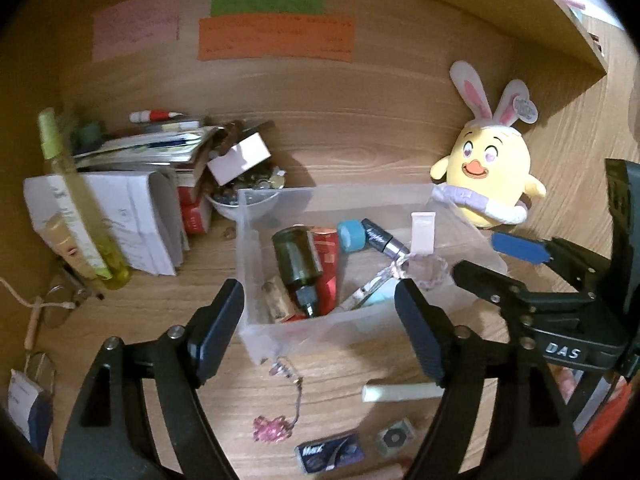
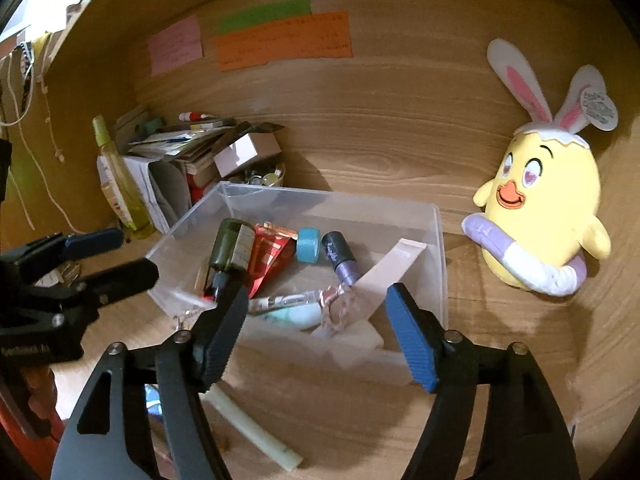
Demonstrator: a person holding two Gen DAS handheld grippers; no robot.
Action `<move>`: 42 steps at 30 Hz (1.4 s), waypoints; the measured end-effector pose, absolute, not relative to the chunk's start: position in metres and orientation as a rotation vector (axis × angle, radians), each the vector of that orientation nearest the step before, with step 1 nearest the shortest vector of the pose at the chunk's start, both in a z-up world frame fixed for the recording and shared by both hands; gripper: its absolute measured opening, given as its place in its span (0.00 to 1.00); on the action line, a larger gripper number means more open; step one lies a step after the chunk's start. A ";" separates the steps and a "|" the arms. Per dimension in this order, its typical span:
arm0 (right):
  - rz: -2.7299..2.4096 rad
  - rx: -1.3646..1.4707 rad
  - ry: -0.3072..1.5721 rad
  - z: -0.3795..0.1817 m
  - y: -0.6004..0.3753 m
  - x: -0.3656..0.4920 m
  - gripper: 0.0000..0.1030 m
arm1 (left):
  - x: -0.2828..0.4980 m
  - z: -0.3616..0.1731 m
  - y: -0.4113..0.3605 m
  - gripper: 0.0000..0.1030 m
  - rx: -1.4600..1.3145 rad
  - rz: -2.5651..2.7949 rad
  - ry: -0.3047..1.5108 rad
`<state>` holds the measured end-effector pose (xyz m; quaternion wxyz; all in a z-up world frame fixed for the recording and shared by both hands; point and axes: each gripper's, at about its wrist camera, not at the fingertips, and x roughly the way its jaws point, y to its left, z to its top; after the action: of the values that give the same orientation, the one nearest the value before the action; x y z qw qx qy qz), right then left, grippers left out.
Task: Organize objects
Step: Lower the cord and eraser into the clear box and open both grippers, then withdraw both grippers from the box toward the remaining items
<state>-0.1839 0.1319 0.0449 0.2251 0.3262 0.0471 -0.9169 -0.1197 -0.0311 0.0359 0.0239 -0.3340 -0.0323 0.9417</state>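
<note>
With both pairs of fingers spread and nothing between them, the left gripper and right gripper hover at the near wall of the clear bin.

Step, as judged: between items; next pick pending.

Bin holds: dark bottle, red packet, purple tube, among others.

Loose on the desk, near: white stick, pink charm (its chain trails to the bin), small box.

Next move calls for a low reach toward the camera. Nearby: plush chick, paper stack.

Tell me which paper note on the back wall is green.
The green paper strip, topmost of three, directly above the wider orange note; the pink note sits left.
</note>
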 end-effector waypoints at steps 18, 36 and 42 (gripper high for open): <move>-2.517 0.992 0.076 0.008 0.148 -0.136 0.72 | -0.068 -0.015 -0.055 0.76 -1.268 2.930 -0.147; -2.406 1.085 0.201 -0.026 0.118 -0.135 0.68 | -0.069 -0.059 -0.067 0.76 -1.408 2.822 -0.256; -2.307 1.107 0.359 -0.036 0.088 -0.145 0.51 | -0.077 -0.059 -0.069 0.68 -1.423 2.813 -0.265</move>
<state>-0.1451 0.0879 -0.0362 0.2752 0.4117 0.1336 -0.8584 -0.0774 -0.0691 -0.0594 -0.0109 -0.4497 -0.0837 0.8892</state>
